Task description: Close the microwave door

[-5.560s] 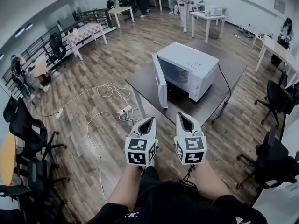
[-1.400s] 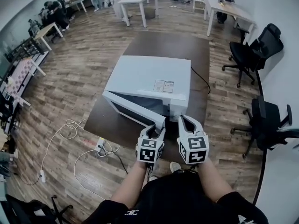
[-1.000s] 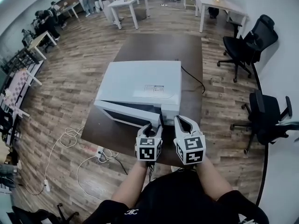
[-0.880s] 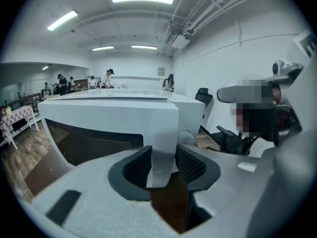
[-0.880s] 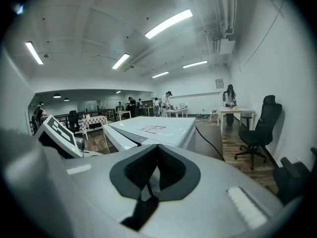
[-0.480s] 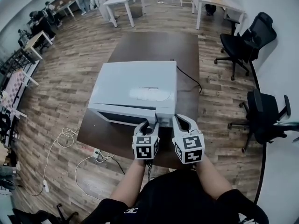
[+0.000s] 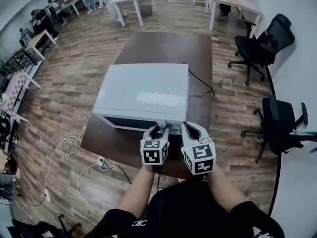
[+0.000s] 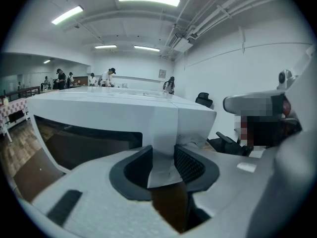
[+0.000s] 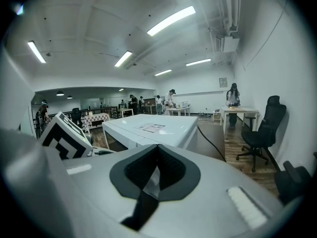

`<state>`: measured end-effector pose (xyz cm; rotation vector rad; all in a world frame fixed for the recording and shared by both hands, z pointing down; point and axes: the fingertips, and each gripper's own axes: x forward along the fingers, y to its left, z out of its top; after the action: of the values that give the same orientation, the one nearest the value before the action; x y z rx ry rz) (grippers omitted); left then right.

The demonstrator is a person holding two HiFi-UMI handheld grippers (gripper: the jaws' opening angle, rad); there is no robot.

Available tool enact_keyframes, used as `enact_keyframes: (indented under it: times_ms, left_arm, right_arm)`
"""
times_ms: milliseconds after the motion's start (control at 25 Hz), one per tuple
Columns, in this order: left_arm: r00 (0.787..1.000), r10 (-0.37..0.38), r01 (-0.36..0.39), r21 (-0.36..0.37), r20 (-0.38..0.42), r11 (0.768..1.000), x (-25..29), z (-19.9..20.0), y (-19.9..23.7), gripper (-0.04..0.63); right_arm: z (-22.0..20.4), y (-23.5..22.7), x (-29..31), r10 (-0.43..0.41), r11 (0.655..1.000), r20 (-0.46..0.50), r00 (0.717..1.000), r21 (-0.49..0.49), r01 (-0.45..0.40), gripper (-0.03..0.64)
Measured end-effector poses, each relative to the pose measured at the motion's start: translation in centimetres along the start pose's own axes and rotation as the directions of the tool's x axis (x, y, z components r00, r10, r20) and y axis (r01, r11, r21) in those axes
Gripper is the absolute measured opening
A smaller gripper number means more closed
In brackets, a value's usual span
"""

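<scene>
Head view: microwave (image 7: 141, 90) sits on the dark bench (image 7: 168, 48), front twd me. Door (image 7: 130, 123) lies flat across the front and looks shut or v. nearly so; can't confirm latch from here. My left claw (image 7: 157, 129) is at the door's free-edge end, tips right at the face. Right claw (image 7: 190, 127) is just beside it in front of the control panel (image 7: 174, 124), not doing any work.

Left gripper view: left claw (image 8: 162, 153) has jaws apart and has just been closing a bit. The white strip at the door's free edge shows in the gap, but the pads don't look clamped on it, so it's a push contact and not a grip. Dark window (image 8: 84, 143) runs off to the left. The seam w/ the control panel (image 8: 195, 125) is tight, maybe a hair proud.

Right gripper view: right claw (image 9: 157, 150) has tips together, nothing in it. Microwave top (image 9: 148, 128) is ahead and a bit left.

Step, imo: tail end of the close, seating the door.

Next: short firm push straight into the free edge w/ left until flush w/ the panel. Keep the push square so the unit doesn't slide on the bench. Then back off straight, no drag on the edge.
</scene>
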<state>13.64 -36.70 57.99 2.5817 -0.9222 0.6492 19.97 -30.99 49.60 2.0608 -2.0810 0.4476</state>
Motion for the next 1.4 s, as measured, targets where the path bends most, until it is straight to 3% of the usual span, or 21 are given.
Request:
enact_keyframes:
  times_ms: [200, 320, 520, 680, 1080, 1400]
  left_arm:
    - [1.0, -0.017, 0.017, -0.024, 0.001, 1.0, -0.5, 0.0, 0.0, 0.149]
    - [0.999, -0.012, 0.012, 0.009, 0.035, 1.0, -1.4, 0.6, -0.2, 0.148]
    - [0.993, 0.012, -0.016, 0.036, 0.118, 0.999, -4.2, 3.0, -0.1, 0.109]
    - [0.984, 0.074, -0.082, 0.043, 0.164, 0.996, -7.0, 4.6, 1.4, 0.062]
    - [0.943, 0.222, -0.214, -0.057, 0.249, 0.975, -14.9, 5.3, 6.2, 0.011]
    - [0.89, 0.368, -0.34, -0.145, 0.268, 0.929, -21.6, 3.2, 11.0, 0.011]
  right_arm:
    - [-0.1, 0.6, -0.2, 0.005, 1.0, 0.0, 1.0, -0.004, -0.005, 0.009]
    - [-0.1, 1.2, -0.2, 0.018, 1.0, 0.003, 1.0, -0.012, -0.018, 0.009]
    - [0.4, 3.0, -0.1, 0.044, 0.999, 0.016, 0.999, -0.018, -0.044, 0.009]
    - [1.9, 5.4, 0.0, 0.084, 0.996, 0.05, 0.995, -0.034, -0.082, 0.009]
    - [4.4, 12.6, 0.2, 0.24, 0.971, 0.126, 0.963, -0.046, -0.236, 0.009]
    - [4.8, 19.4, 0.6, 0.362, 0.932, 0.138, 0.922, -0.077, -0.354, 0.006]
